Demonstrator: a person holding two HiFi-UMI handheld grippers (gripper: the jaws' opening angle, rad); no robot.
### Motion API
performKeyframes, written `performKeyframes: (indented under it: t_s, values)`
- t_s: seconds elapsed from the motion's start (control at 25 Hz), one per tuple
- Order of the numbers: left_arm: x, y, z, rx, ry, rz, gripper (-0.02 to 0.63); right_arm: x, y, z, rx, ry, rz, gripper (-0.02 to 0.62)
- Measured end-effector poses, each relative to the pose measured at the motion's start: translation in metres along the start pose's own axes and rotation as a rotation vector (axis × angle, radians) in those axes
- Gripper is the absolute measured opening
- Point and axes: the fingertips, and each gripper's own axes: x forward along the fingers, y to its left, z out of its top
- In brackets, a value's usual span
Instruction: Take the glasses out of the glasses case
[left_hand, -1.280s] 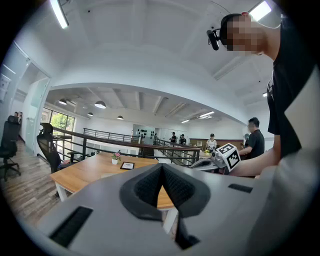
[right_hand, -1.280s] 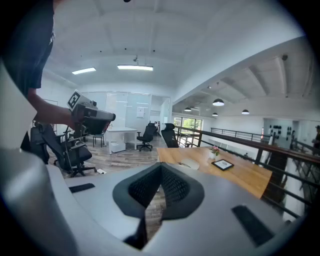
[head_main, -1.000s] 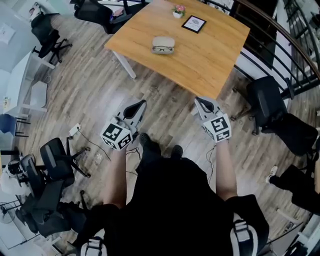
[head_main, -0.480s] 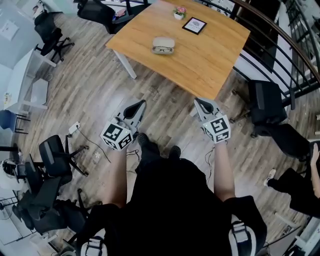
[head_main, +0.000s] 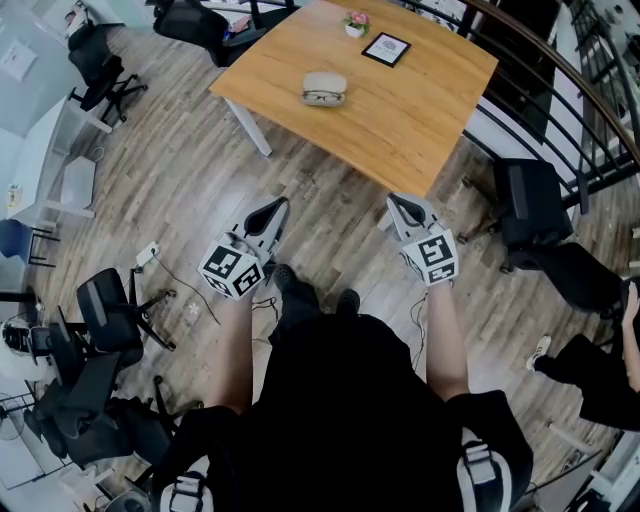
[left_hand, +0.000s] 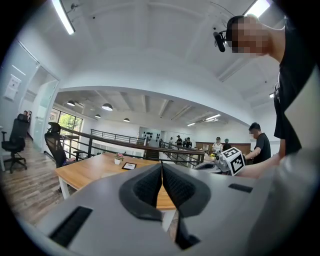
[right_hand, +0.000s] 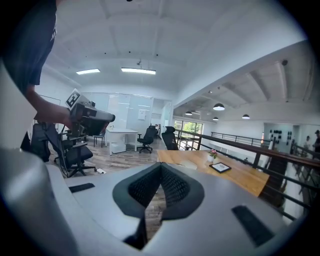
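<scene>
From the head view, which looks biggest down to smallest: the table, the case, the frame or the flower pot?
1. table
2. case and frame: they look about alike
3. flower pot

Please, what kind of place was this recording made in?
Probably an open-plan office on an upper level: black swivel office chairs stand on the wood-plank floor, and a large light wooden table stands near a black metal railing.

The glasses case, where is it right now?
In the head view the glasses case lies on the wooden table near the top of the picture, with the small flower pot and the black-framed card beyond it to the right.
</scene>
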Motion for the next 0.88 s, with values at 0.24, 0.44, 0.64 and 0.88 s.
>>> performKeyframes:
  t_s: [0.24, 0.44, 0.64, 0.88]
  values:
    - [0.000, 0.001, -0.001, 0.022, 0.005, 0.013, 0.022, 0.000, -0.001, -0.005, -0.002, -0.001, 0.000, 0.028]
    - [0.004, 0.005, 0.000, 0.036, 0.002, 0.017, 0.125, 0.001, 0.003, -0.006, -0.002, 0.003, 0.005, 0.080]
    - [0.007, 0.006, -0.002, 0.040, 0.011, -0.008, 0.219, 0.005, 0.005, -0.008, -0.025, -0.014, 0.004, 0.217]
    - [0.011, 0.012, -0.006, 0.044, 0.030, -0.029, 0.233, 0.011, 0.006, -0.004, -0.005, -0.008, -0.002, 0.229]
